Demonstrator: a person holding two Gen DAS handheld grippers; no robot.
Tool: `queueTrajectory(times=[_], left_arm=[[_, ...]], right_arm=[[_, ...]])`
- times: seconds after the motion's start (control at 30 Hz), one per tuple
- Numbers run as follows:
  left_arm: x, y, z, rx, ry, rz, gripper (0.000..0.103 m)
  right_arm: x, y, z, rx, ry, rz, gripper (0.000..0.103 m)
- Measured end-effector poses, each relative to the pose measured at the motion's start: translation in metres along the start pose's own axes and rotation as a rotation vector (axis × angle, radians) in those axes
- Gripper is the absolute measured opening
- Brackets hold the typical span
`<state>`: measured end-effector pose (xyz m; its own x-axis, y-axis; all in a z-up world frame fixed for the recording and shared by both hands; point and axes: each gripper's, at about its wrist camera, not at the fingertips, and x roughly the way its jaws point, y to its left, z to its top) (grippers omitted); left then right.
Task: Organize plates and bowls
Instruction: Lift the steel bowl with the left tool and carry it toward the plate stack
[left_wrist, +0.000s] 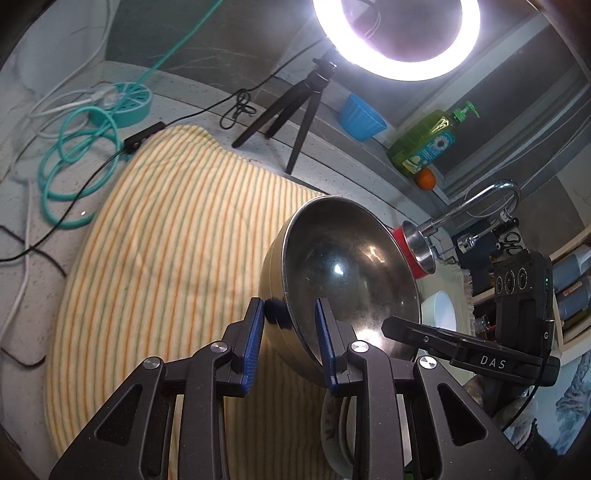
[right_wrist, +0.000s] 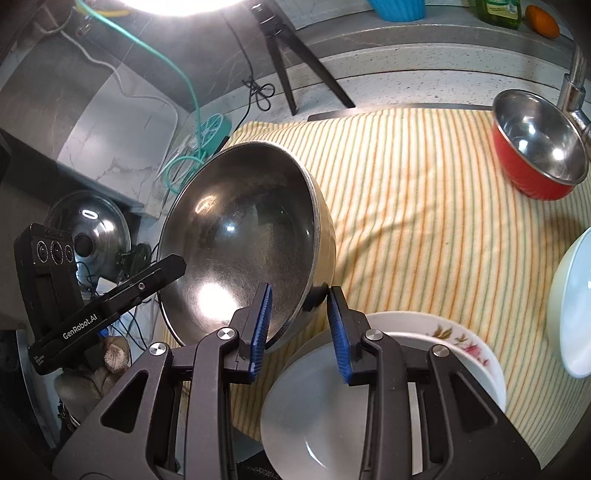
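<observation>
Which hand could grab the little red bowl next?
Probably the right hand-held gripper: the red bowl sits in clear sight on its side, while from the left hand-held gripper the big steel bowl mostly hides it.

A lit ring light (left_wrist: 397, 37) on a tripod (left_wrist: 291, 110) stands on the bench (left_wrist: 184, 107), near a teal cable (left_wrist: 74, 158), soap bottle (left_wrist: 424, 142) and orange (left_wrist: 426, 179).

Both wrist cams are looking steeply down, close, from opposite sides, sharing the steel bowl (left_wrist: 351, 273) (right_wrist: 247, 251) and striped towel (left_wrist: 159, 236) (right_wrist: 424, 206).
</observation>
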<state>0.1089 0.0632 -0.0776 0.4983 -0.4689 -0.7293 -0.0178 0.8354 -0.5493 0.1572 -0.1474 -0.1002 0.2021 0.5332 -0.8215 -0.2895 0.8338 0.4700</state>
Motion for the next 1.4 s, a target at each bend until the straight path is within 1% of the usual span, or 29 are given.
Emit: queueTrajectory(times=[0.3, 0.4, 0.6, 0.83, 1.0, 1.2, 1.4], left_arm=[[-0.021, 0.028, -0.021, -0.065, -0.020, 0.022, 0.025], [-0.028, 0.036, -0.027, -0.088, -0.024, 0.028, 0.025], [-0.040, 0.047, -0.041, -0.120, -0.036, 0.048, 0.025], [-0.048, 0.056, -0.057, -0.137, -0.027, 0.064, 0.025], [-0.049, 0.059, -0.069, -0.148, -0.010, 0.064, 0.025], [-0.046, 0.063, -0.079, -0.170, 0.013, 0.070, 0.025], [-0.050, 0.063, -0.084, -0.163, 0.006, 0.091, 0.025]], right_arm=[[0.020, 0.025, -0.013, -0.046, 0.051, 0.020, 0.032], [0.027, 0.035, -0.017, -0.053, 0.070, 0.013, 0.032], [0.038, 0.049, -0.026, -0.087, 0.106, 0.022, 0.032], [0.050, 0.055, -0.039, -0.111, 0.157, 0.030, 0.032], [0.052, 0.055, -0.049, -0.122, 0.177, 0.029, 0.032], [0.051, 0.057, -0.055, -0.139, 0.184, 0.026, 0.032], [0.053, 0.058, -0.059, -0.153, 0.195, 0.034, 0.032]])
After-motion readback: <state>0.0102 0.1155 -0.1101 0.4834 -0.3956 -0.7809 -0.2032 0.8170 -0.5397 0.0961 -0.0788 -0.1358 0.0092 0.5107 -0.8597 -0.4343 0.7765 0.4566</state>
